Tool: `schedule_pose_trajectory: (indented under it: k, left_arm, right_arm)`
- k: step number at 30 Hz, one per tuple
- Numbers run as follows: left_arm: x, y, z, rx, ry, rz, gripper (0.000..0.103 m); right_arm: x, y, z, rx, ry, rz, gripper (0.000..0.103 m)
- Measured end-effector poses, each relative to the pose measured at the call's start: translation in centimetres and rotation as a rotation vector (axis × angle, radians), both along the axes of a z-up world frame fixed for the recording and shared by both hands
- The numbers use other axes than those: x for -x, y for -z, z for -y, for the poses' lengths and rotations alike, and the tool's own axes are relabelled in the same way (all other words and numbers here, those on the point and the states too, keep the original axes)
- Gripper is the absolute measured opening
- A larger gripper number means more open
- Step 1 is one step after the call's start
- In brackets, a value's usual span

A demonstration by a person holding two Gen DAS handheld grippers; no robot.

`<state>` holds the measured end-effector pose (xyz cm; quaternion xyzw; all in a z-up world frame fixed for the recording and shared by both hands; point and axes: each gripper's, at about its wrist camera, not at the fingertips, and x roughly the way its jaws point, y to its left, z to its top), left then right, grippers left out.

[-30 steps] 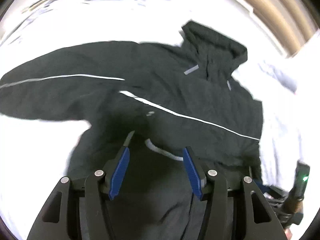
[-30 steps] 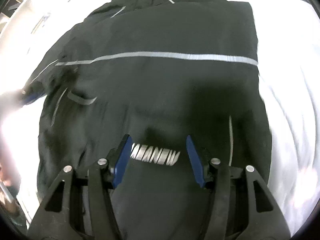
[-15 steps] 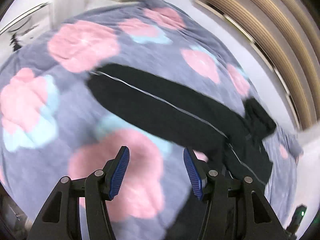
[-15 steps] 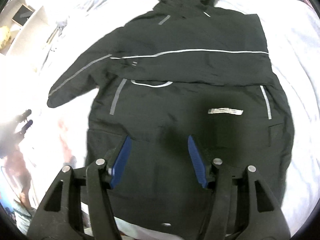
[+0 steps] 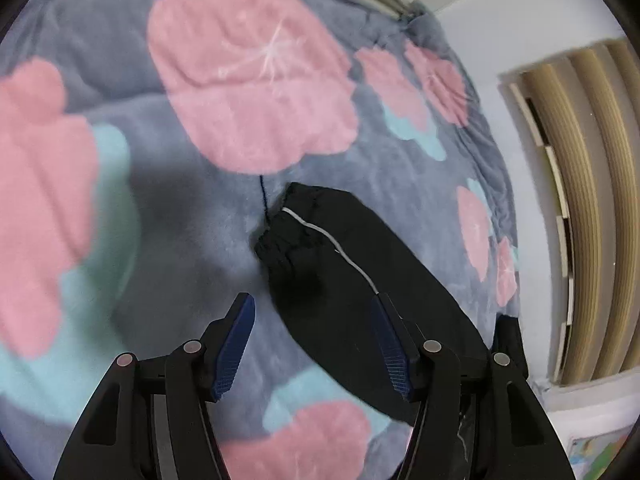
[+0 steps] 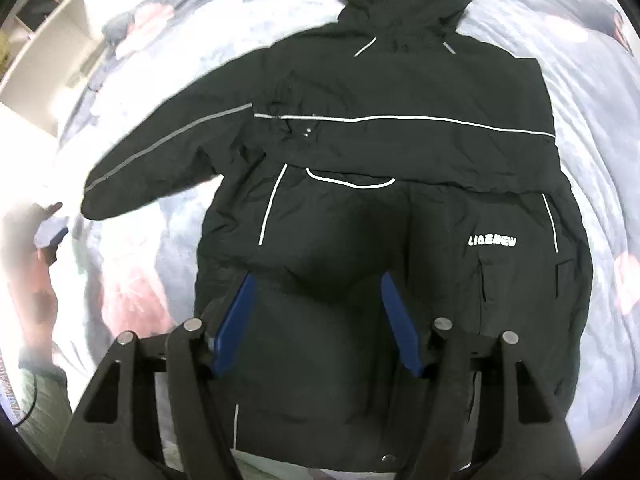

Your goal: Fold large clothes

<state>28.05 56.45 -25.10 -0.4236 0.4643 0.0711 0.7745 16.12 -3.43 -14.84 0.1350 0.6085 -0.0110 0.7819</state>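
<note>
The left claw (image 5: 312, 340) gapes wide and empty just short of the sleeve (image 5: 360, 280), its cuff lying straight ahead between the pads, probably lined up to pinch it and carry it across the body. The right claw (image 6: 316, 320), also wide and holding nothing, hangs over the jacket (image 6: 400, 160) hem. The jacket lies flat on the bed (image 5: 200, 220), one sleeve already crossed over the chest, hood farthest away.

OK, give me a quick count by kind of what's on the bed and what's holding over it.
Black jacket: 1
Floral blanket: 1
Grippers, the left gripper and the right gripper, both open: 2
Total: 4
</note>
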Motion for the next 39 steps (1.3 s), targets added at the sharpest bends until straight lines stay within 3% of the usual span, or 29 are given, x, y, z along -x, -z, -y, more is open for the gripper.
schedule_pose_trajectory:
  k: [7,11,12,15,16,23,29,33,39]
  left_arm:
    - [-3.6,4.9,-0.2,0.039,-0.002,-0.036,0.062]
    - [-4.5,5.8,0.5,0.012,0.006,-0.029,0.062]
    - [-4.7,5.7,0.7,-0.007,0.013,-0.023,0.052]
    - [-4.8,4.9,1.4,-0.07,0.043,-0.009,0.029]
    - [-4.8,4.5,1.6,-0.083,0.05,0.001,0.026]
    - [-3.1,-2.6,5.6,-0.207,0.158,0.142,0.022]
    - [-1.9,-9.4,14.4,-0.282,0.368,0.273,0.02]
    - [-1.5,-12.6,23.5,-0.301,0.584,0.354,0.02]
    - [-1.2,-13.8,36.6,-0.32,0.845,0.391,0.021]
  right_arm:
    - [-2.3,2.0,-2.7,0.058,-0.076,-0.079,0.063]
    - [-3.2,3.0,-3.1,0.029,-0.082,-0.104,0.063]
    - [-3.3,3.2,-3.2,0.028,-0.086,-0.107,0.063]
    - [-3.4,3.7,-3.5,0.035,-0.106,-0.115,0.063]
    - [-3.3,3.9,-3.5,0.031,-0.109,-0.117,0.063]
    - [-2.5,3.7,-2.4,-0.008,-0.094,-0.095,0.063]
    - [-1.8,2.4,-0.6,-0.067,-0.065,-0.049,0.063]
    - [-1.2,2.1,0.9,-0.069,-0.054,-0.023,0.063]
    - [0.2,3.0,4.5,-0.104,0.009,-0.021,0.063]
